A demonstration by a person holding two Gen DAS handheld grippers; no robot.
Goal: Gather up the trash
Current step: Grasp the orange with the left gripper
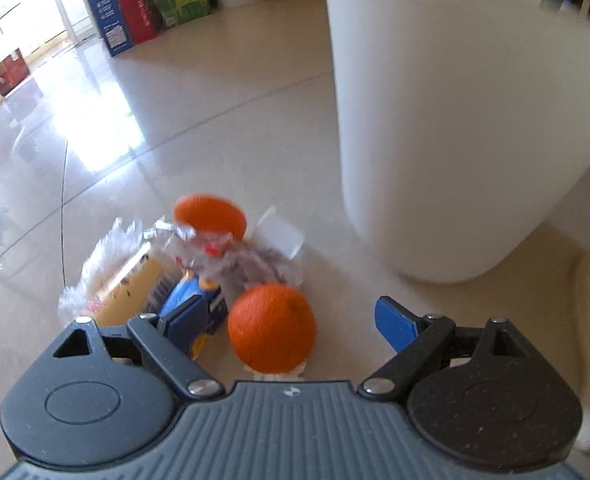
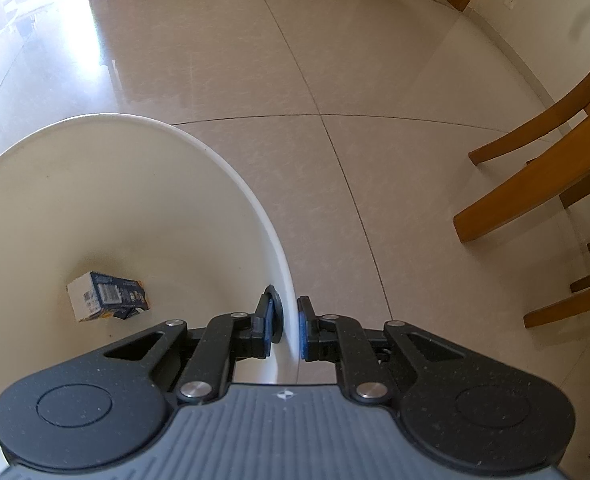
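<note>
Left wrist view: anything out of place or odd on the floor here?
Yes. A litter pile lies on the floor tiles beside the white bin: a whole orange, orange peel, crumpled plastic wrap and a small blue carton.

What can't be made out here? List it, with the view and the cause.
- Left wrist view: bin interior, hidden by its own wall.
- Left wrist view: what the whole orange sits on, covered by the left gripper body.
- Left wrist view: crumpled wrappers, blurred.
- Right wrist view: small carton print, too small.

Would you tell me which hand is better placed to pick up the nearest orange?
Left: its open gripper frames the orange, while the right gripper is shut on the bin's rim.
</note>
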